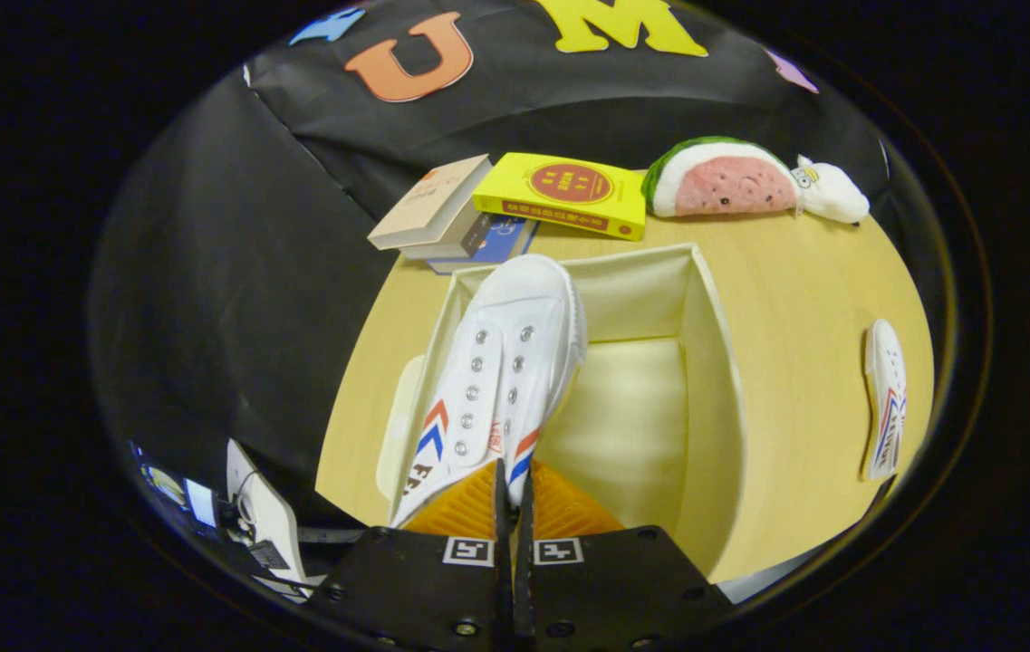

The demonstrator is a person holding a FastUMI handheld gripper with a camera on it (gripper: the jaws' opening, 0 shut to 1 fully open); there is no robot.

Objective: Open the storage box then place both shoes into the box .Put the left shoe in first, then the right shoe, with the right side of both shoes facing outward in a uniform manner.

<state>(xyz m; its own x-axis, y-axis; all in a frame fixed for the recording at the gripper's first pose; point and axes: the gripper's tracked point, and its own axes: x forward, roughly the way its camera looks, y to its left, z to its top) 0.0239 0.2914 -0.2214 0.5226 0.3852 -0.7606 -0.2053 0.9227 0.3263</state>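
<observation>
A white canvas shoe (501, 371) with metal eyelets and red and blue chevrons hangs toe-away over the left half of the open cream storage box (709, 362). My gripper (512, 484) is shut on the shoe's heel edge, the two fingers nearly touching with the canvas pinched between them. The box's right half and its pale floor are bare. The second white shoe (884, 398) lies on the wooden table to the right of the box, well apart from it. A pale flat piece (395, 426), perhaps the box lid, lies against the box's left side.
Beyond the box sit a stack of books (442, 213) and a yellow book (564, 192). A watermelon-slice plush (727, 177) with a small white plush (832, 192) rests at the table's far right. Equipment (252, 516) shows below the table's left edge.
</observation>
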